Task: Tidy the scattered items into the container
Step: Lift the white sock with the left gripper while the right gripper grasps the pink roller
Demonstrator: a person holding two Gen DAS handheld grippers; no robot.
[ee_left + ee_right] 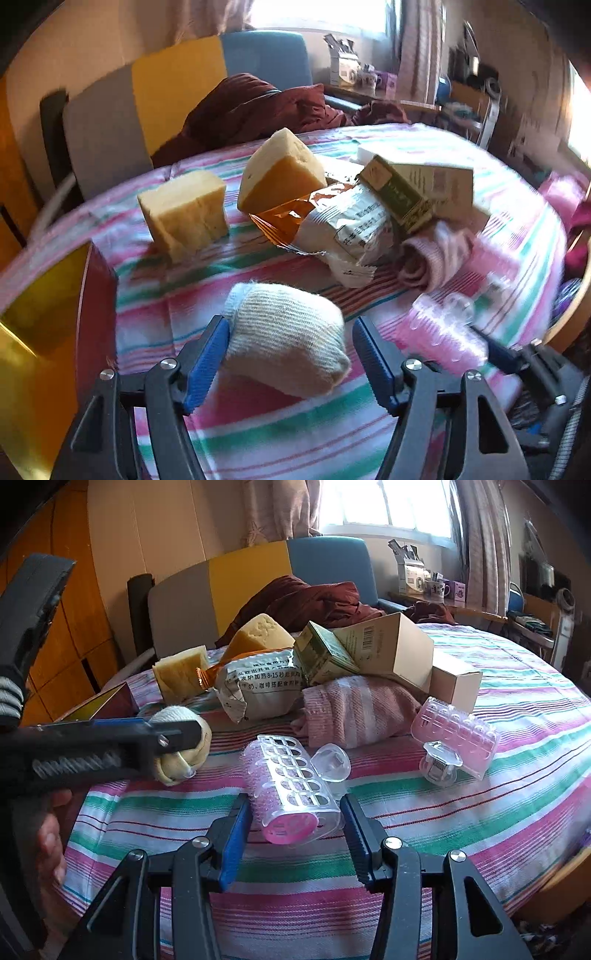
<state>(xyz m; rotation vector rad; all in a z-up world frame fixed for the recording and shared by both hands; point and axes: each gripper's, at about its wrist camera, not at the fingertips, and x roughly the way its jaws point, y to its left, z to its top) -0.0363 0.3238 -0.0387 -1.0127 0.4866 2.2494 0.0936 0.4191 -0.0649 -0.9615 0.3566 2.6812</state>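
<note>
A cream rolled sock (284, 347) lies on the striped cloth between the jaws of my left gripper (290, 332), which stands open. The left pad is at the sock's side and the right pad stands clear of it. My right gripper (295, 814) is shut on a pink hair roller (291, 794) in a clear case, with a pad against each side of it. The container, a red box with a gold inside (55, 332), stands open just left of the left gripper. From the right wrist view the sock (184, 760) shows behind a finger of the left gripper (173, 736).
Beyond lie two yellow sponges (184, 214) (280, 173), a snack packet (340, 236), a green carton (417, 188) and a pink sock (354, 709). A second roller (458, 734), a clear clip (439, 768) and a kraft box (456, 686) sit to the right. A hand (51, 842) holds the left gripper.
</note>
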